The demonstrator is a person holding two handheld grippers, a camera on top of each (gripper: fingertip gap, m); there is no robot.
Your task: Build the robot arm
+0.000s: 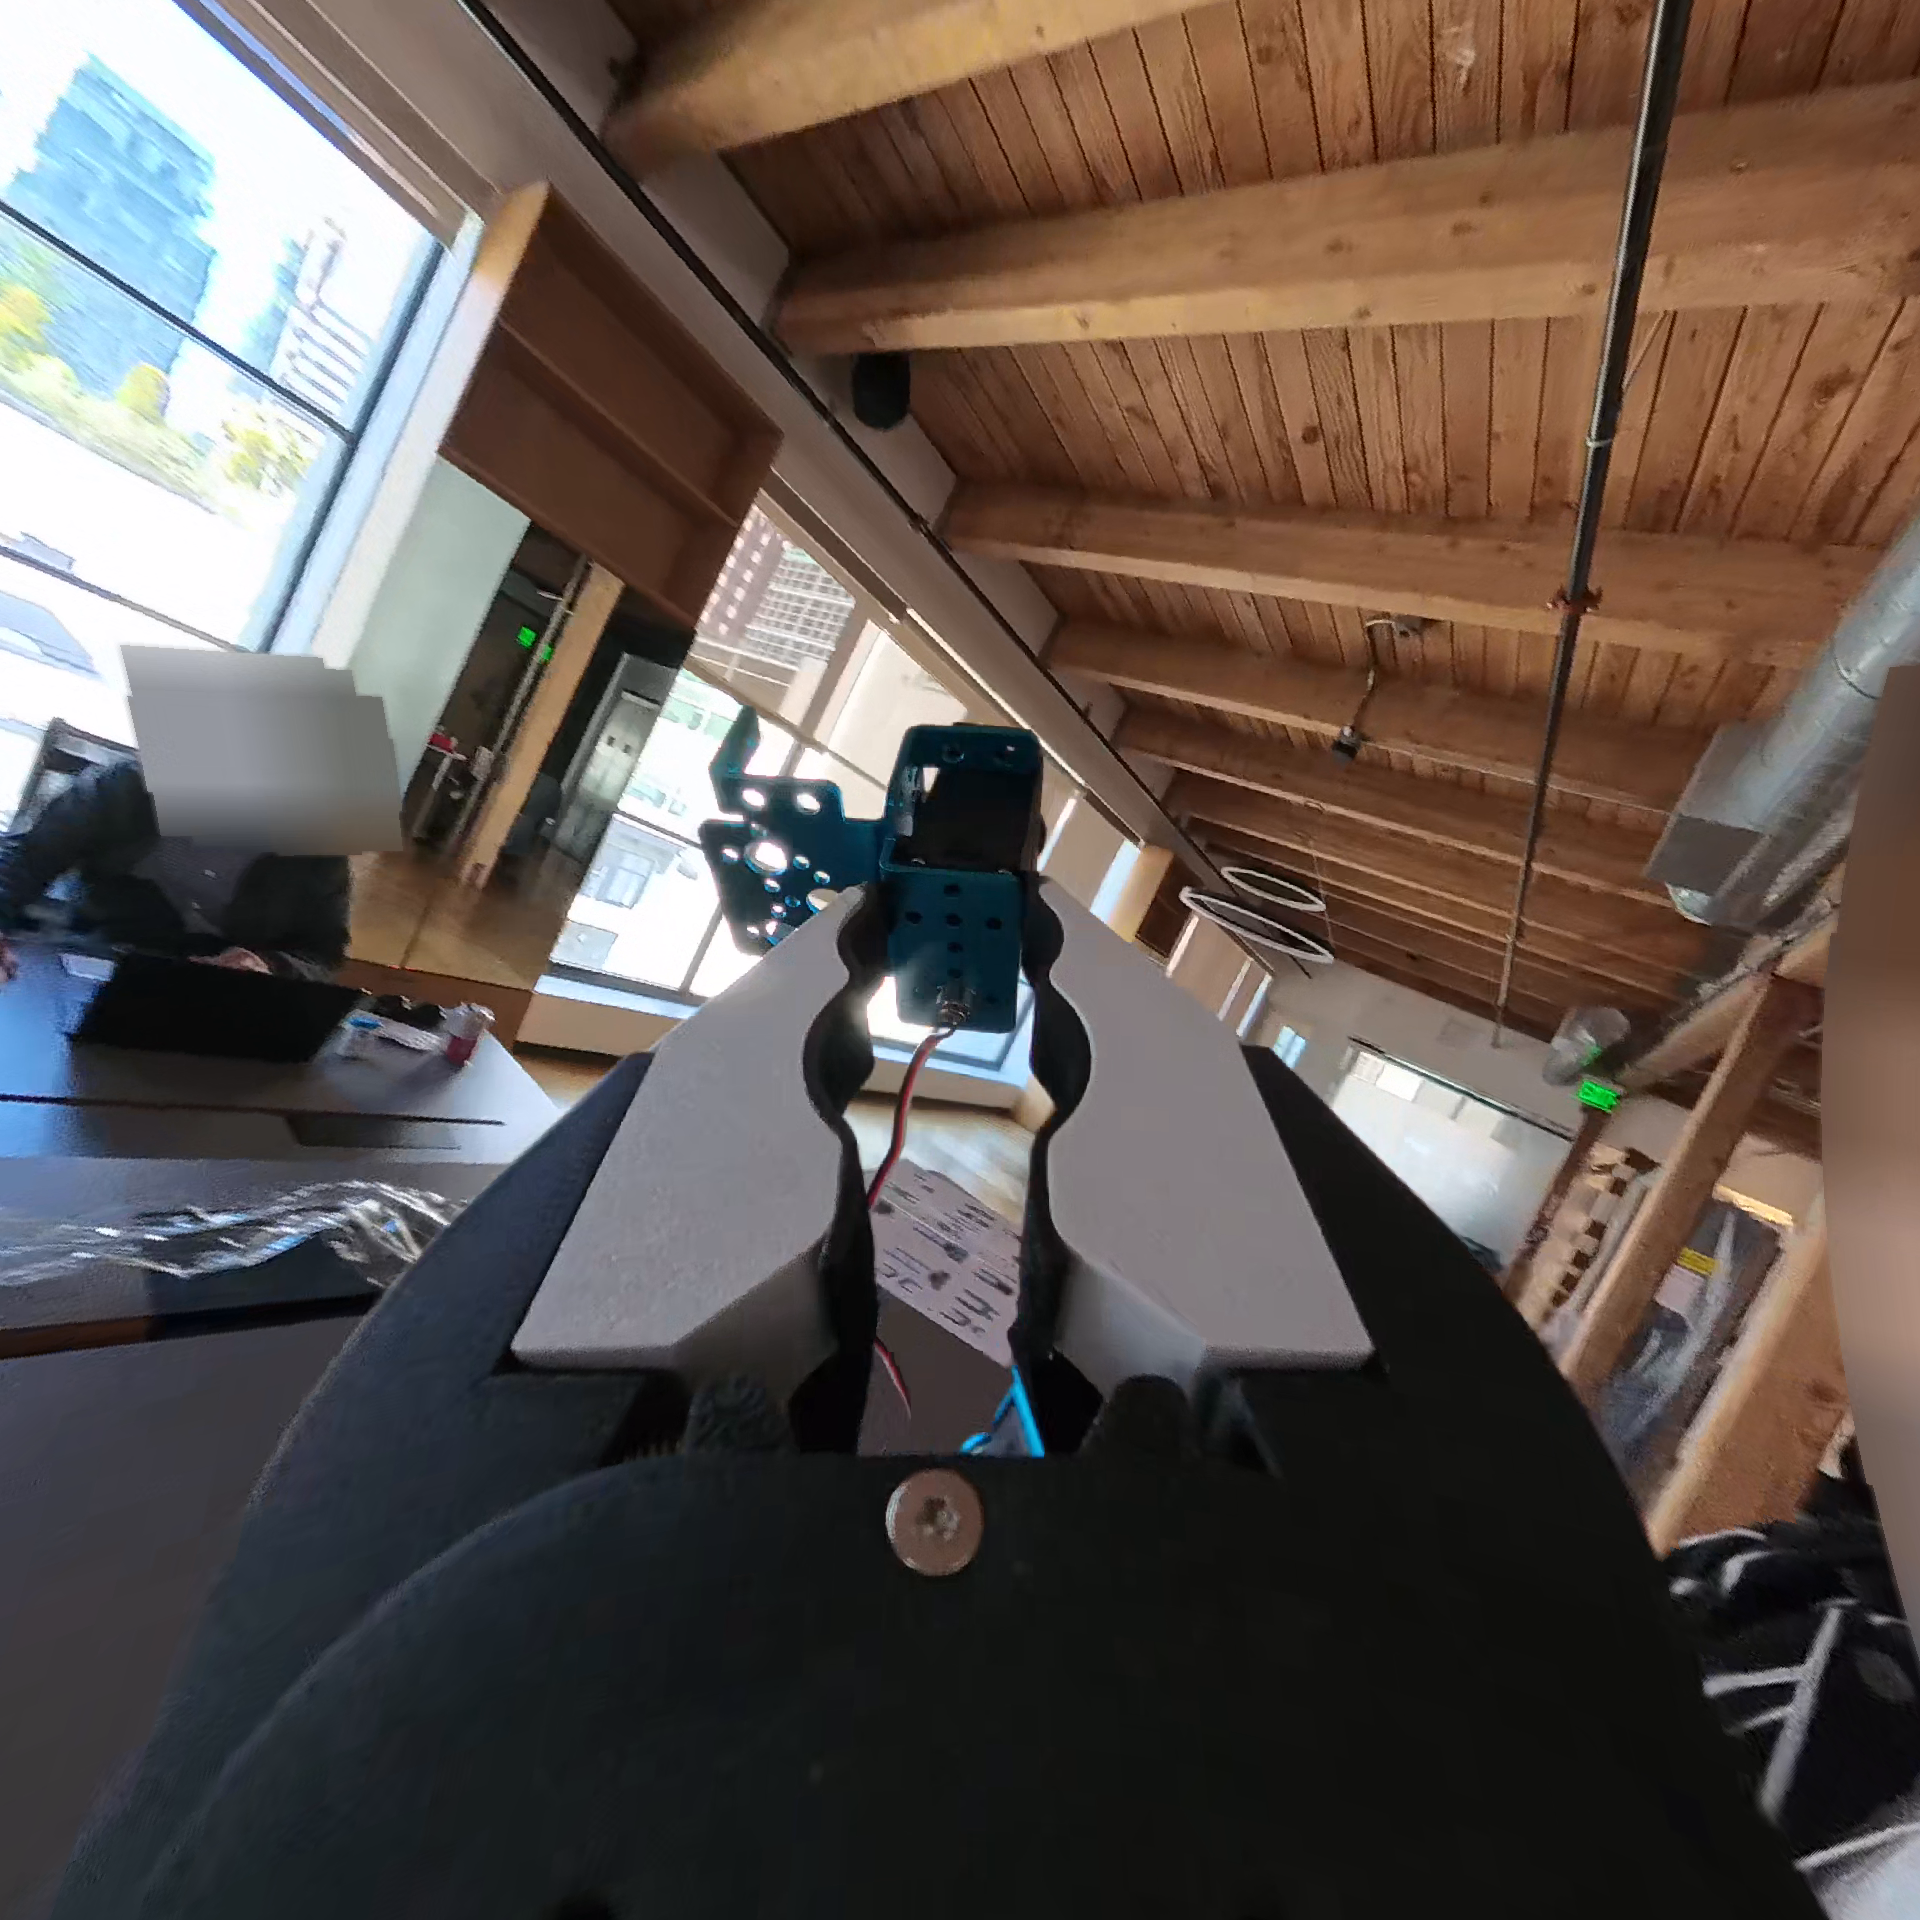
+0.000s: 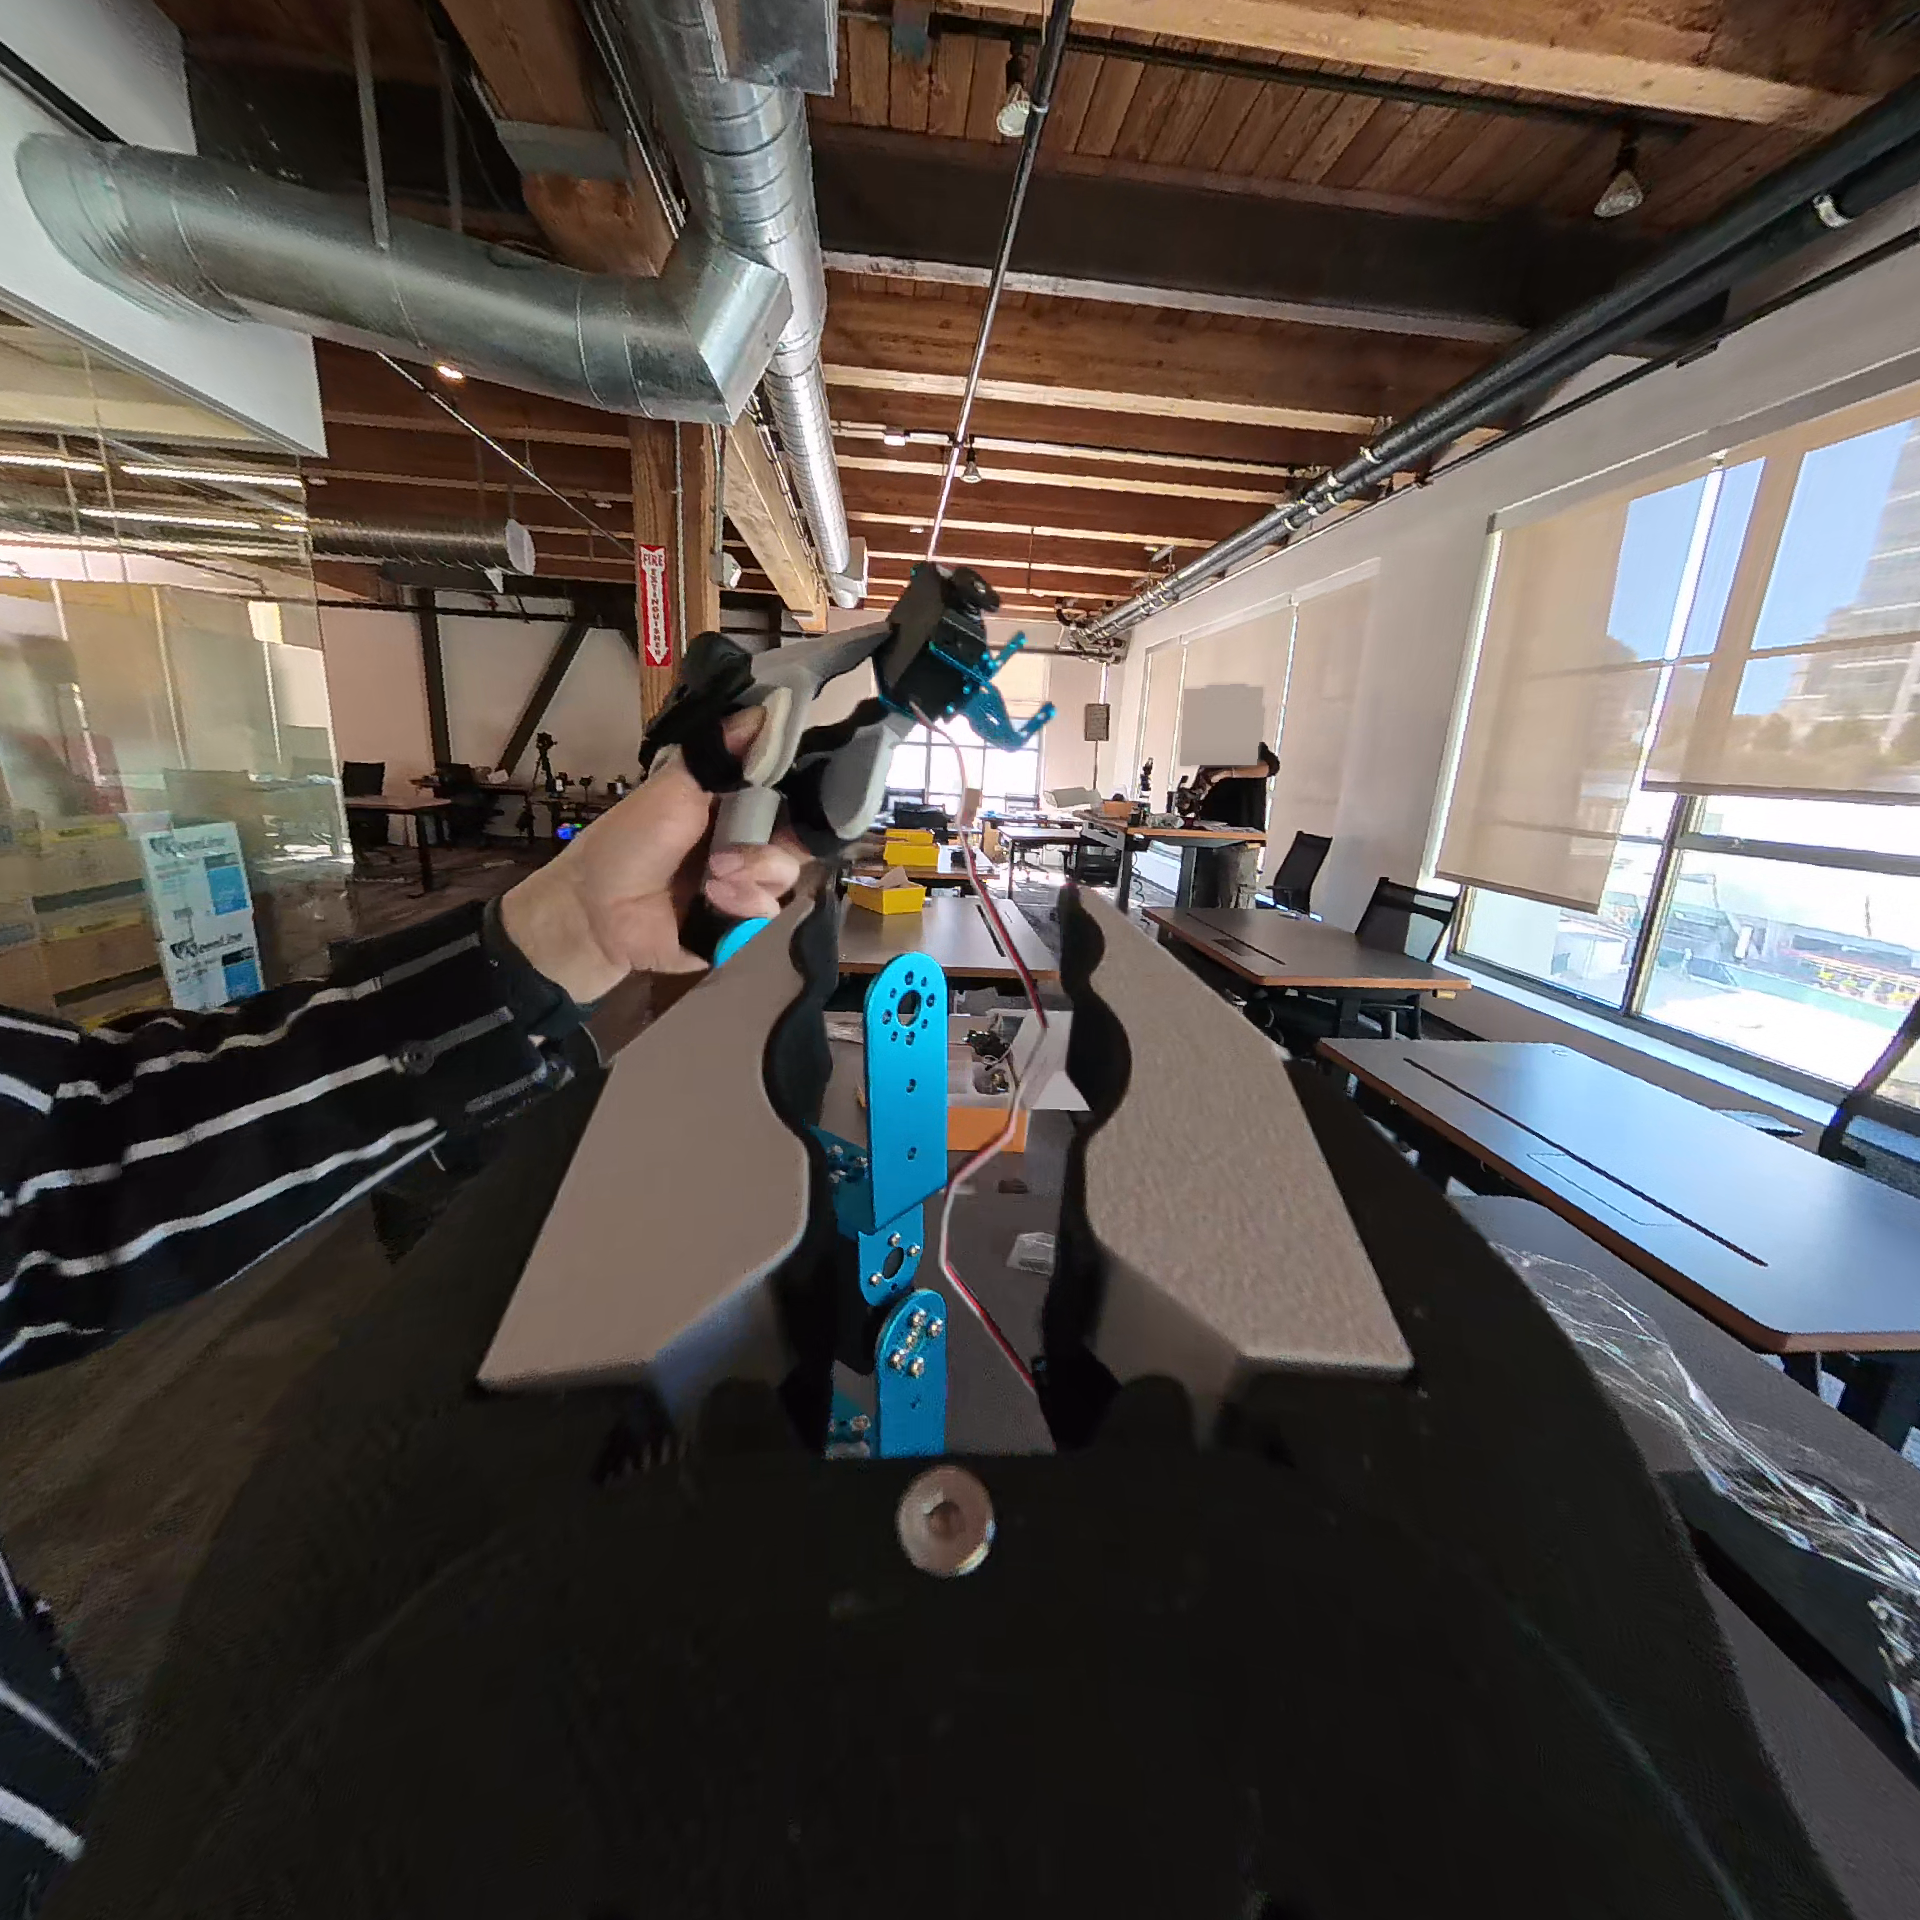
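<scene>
My left gripper is shut on a blue perforated metal bracket that carries a black servo and a blue holed plate. It is held high, pointing towards the ceiling. A red and white wire hangs from it. In the right wrist view a hand holds that left gripper with the bracket up at the centre. My right gripper is open and empty. Past its fingers stands a blue metal arm assembly, and the wire hangs down between them.
An orange box and small parts lie on the dark table ahead. Yellow boxes sit on farther tables. Crinkled clear plastic lies at the right and shows in the left wrist view. A seated person is at the left. Another person stands far off. Some 20 cm of space lies between my two pairs of fingers.
</scene>
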